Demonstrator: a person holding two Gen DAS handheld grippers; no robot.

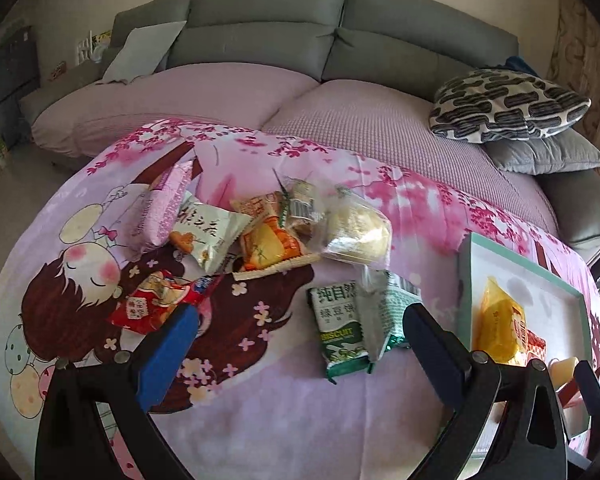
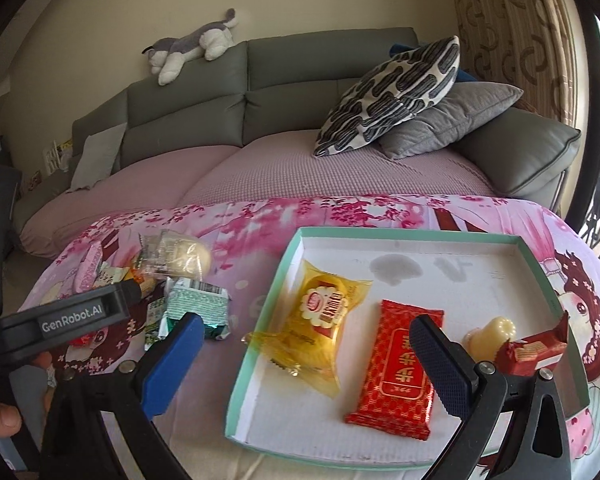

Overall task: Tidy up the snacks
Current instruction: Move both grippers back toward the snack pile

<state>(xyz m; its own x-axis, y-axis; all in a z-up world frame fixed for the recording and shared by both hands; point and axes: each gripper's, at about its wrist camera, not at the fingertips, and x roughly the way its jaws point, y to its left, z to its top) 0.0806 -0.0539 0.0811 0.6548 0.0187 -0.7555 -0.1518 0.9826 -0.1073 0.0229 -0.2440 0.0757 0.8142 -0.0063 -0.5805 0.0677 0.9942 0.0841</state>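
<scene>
Living room, seating area under daylight.

A grey sofa [image 2: 260, 80] is standing against a plain cream wall [image 2: 100, 20], its seat lying under a lilac waffle-textured cover [image 2: 300, 172]. A plush husky [image 2: 192, 46] is lying along the backrest. A black-and-white patterned cushion [image 2: 396, 96] is leaning on a grey cushion [image 2: 452, 120] at the right end, a pale grey cushion [image 2: 96, 156] sitting at the left. A patterned beige curtain [image 2: 512, 40] is hanging at right, daylight entering beside it. A pink cartoon-print cloth [image 1: 260, 380] is covering the foreground surface.

Snack pile [image 1: 260, 232] lies left of the tray [image 2: 292, 264]; sofa [image 2: 260, 80] behind both.
</scene>
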